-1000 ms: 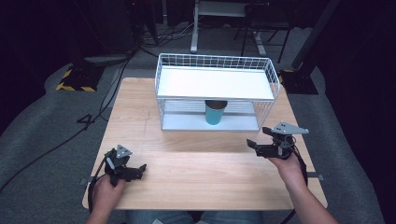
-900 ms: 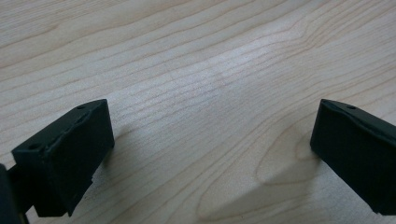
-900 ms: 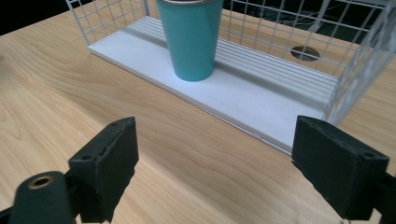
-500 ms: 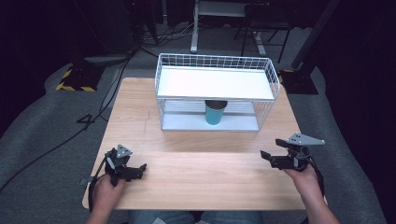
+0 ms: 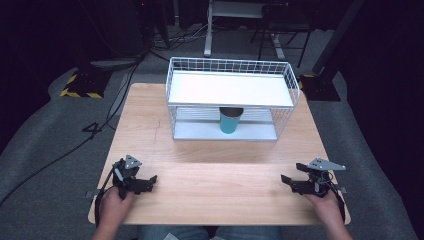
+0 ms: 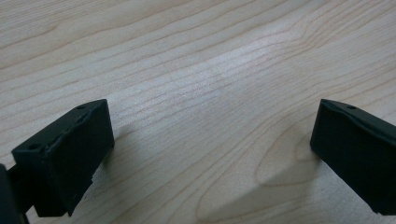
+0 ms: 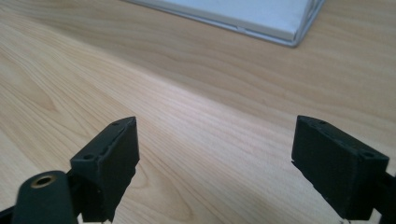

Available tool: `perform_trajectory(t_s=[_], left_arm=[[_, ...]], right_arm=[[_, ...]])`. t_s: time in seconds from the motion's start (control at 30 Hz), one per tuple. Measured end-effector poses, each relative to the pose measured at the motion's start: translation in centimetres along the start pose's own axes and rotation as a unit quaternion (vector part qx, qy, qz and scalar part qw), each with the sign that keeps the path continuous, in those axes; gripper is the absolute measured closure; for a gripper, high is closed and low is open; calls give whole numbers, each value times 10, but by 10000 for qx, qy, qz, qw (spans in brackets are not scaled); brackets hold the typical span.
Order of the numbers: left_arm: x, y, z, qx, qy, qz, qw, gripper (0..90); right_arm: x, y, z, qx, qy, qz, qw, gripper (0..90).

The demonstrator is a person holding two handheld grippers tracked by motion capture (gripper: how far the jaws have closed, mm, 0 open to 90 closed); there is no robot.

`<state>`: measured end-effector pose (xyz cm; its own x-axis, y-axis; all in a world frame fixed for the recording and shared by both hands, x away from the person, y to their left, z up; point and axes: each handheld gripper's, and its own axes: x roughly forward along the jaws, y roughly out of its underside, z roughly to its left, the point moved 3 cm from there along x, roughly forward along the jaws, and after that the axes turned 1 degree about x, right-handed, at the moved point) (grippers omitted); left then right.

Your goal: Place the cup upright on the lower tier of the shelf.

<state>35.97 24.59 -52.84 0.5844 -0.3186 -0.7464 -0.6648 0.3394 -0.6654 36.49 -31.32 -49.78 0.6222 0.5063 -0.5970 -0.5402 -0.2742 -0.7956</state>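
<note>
Both the left claw (image 5: 150, 181) and the right claw (image 5: 286, 181) rest low on the wooden surface (image 5: 210, 175), jaws spread and holding nothing, well apart from the teal cup (image 5: 230, 120) inside the wire rack (image 5: 280, 80).

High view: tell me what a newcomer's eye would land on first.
The white wire rack stands at the far middle of the wooden table, with a teal cup upright on its lower shelf under the white top shelf. Nearer, the left claw and the right claw sit low at the table's near corners, both open and empty.
</note>
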Motion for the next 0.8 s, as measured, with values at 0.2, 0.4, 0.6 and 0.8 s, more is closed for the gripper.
perform_trajectory(t_s=[0.2, 0.4, 0.6, 0.8], left_arm=[[0, 0, 0, 17, 2, 7, 10000, 0], [0, 0, 0, 18, 2, 6, 10000, 0], [0, -1, 0, 2, 28, 14, 10000, 0], [0, -1, -1, 1, 28, 13, 10000, 0]], right_arm=[[4, 13, -5, 25, 202, 73, 9998, 157], [9, 20, -5, -56, 394, 207, 9990, 157], [16, 21, -7, -177, 593, 443, 9971, 152], [19, 19, -8, -91, 658, 532, 9964, 99]])
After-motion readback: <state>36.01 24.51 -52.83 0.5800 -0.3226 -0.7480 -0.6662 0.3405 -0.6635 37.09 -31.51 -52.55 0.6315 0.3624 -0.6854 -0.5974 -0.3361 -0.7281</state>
